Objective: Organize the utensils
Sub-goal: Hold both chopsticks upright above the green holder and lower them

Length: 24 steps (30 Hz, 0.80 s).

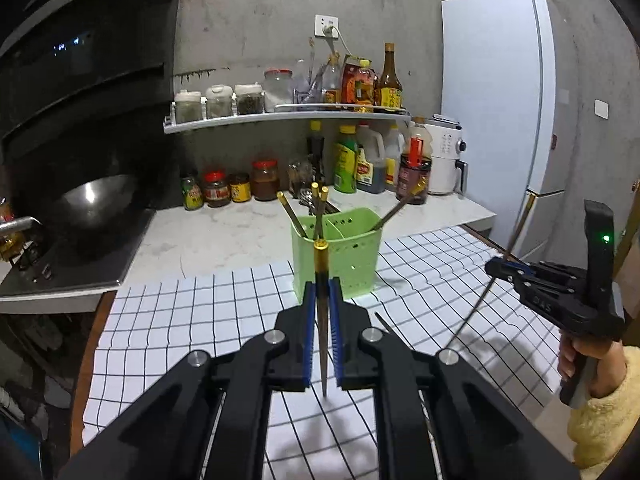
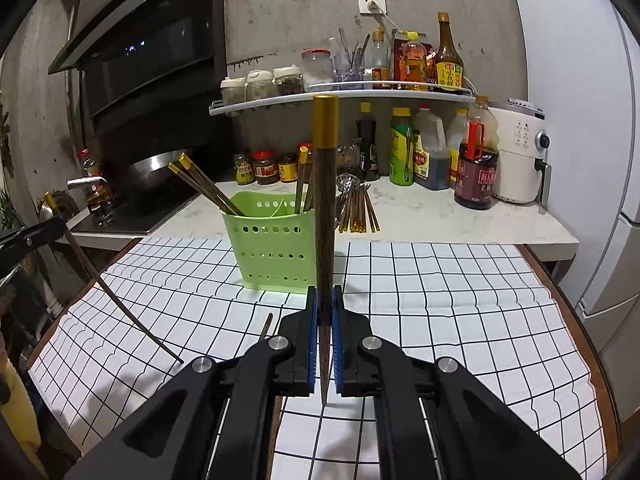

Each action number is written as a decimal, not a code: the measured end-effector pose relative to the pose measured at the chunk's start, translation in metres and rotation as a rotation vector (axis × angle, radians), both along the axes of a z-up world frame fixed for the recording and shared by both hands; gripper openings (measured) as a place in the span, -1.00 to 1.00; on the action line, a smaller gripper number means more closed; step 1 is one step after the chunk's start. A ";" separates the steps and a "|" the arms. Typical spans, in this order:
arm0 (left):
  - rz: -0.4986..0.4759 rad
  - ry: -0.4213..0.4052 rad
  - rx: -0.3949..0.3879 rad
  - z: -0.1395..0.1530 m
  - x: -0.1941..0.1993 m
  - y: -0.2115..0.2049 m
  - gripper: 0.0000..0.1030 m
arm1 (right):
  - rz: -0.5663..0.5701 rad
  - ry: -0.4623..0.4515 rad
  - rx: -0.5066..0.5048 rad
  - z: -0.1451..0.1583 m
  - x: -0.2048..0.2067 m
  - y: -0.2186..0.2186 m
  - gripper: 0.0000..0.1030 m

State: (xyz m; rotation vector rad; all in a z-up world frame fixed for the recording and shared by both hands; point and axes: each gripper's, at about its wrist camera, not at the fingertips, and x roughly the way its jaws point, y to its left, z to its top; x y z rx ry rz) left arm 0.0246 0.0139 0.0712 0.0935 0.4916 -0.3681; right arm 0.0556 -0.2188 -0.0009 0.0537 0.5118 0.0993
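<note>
a wooden chopstick [image 1: 321, 280] is clamped upright in the left tongs [image 1: 322, 300], gold cap up, thin tip down; a second chopstick [image 2: 325, 208] is clamped likewise in the right tongs [image 2: 325, 304], both held above the checked cloth [image 2: 440, 300] on the tabletop, before the green holder [image 2: 269, 240] where more chopsticks lean
</note>
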 end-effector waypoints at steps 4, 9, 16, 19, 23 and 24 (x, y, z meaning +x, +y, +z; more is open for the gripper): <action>0.011 0.016 0.009 -0.008 0.006 -0.002 -0.87 | -0.004 -0.002 0.001 -0.003 0.001 -0.001 -0.87; -0.004 0.114 0.035 -0.039 0.012 -0.009 -0.87 | -0.001 -0.009 -0.017 -0.005 -0.004 0.002 -0.87; 0.013 0.167 0.042 -0.063 0.013 -0.008 -0.88 | 0.009 -0.007 -0.055 -0.008 -0.013 0.009 -0.87; 0.009 0.159 0.006 -0.065 0.006 -0.004 -0.88 | 0.000 -0.023 -0.058 -0.009 -0.017 0.008 -0.87; 0.010 0.083 -0.048 -0.054 0.000 0.001 -0.88 | -0.001 -0.055 -0.032 -0.001 -0.018 -0.002 -0.87; 0.006 0.061 -0.058 -0.048 0.001 0.000 -0.88 | 0.005 -0.068 -0.020 0.005 -0.015 -0.004 -0.87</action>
